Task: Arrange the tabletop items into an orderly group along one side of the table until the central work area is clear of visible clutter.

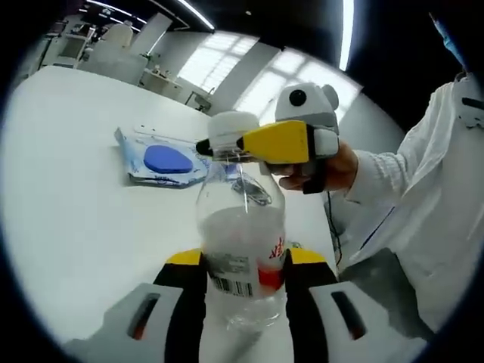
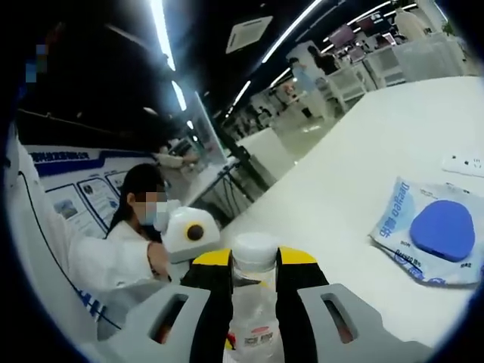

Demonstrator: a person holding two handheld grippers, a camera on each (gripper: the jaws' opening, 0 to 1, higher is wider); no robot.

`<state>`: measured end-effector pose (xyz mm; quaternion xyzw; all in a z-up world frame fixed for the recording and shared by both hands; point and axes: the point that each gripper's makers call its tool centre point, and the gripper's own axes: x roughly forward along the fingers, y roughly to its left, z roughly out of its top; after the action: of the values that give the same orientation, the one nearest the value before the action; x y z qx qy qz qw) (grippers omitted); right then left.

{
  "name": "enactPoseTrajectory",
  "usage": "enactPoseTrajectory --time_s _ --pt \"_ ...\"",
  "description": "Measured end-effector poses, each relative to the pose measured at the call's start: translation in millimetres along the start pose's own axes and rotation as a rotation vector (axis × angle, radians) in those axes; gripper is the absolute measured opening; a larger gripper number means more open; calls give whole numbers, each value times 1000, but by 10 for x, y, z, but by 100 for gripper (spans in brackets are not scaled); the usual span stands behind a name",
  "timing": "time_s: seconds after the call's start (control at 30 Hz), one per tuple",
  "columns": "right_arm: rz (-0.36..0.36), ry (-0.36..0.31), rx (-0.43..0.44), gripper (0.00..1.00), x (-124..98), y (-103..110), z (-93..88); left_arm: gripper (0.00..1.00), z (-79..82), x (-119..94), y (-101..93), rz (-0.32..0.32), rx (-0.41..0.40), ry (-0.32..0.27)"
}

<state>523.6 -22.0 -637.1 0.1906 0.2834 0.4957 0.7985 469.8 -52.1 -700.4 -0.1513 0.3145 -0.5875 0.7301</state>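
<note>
Closest to the lens in the left gripper view stands a clear plastic bottle (image 1: 242, 249), upright between the two yellow-tipped jaws of the left gripper (image 1: 243, 261), which pinch its lower body at the label with the barcode. Some clear liquid is inside the bottle, but the level cannot be told well. Higher up, the right gripper (image 1: 219, 145) comes in from the right side and its yellow jaws are pressed on the white cap (image 1: 231, 130) of the same bottle. A hand (image 1: 321, 170) in a white sleeve (image 1: 408, 181) holds this gripper.

On the white table (image 1: 68, 189), to the left of the bottle and a little farther, lies a flat transparent packet (image 1: 160, 160) with blue print; a blue oval pad (image 1: 168, 159) is inside it. It lies apart from the bottle.

The right gripper view shows the white cap (image 2: 253, 249) between the right gripper's own jaws (image 2: 253, 261), with the same packet (image 2: 425, 231) on the table at the right. A white power strip (image 2: 465, 163) lies farther, near the right edge. At the left sits a person in a white coat (image 2: 98, 261), and farther behind are more tables and chairs.
</note>
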Motion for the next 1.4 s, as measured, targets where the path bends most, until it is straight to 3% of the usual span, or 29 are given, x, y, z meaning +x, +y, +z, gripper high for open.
enactPoseTrajectory --time_s 0.2,0.4,0.7,1.07,1.4 --pt "10 -16 -16 18 14 28 134 39 119 -62 12 0 9 -7" --pt "22 -36 -70 18 62 65 376 39 369 -111 46 21 56 -26" --pt "24 -73 -196 18 197 57 846 39 837 -210 263 58 159 -48" --pt "20 -110 -282 18 316 1 1178 38 1178 -289 489 86 243 -63" --pt "18 -134 -392 18 513 -162 1452 38 1471 -351 847 155 314 -73"
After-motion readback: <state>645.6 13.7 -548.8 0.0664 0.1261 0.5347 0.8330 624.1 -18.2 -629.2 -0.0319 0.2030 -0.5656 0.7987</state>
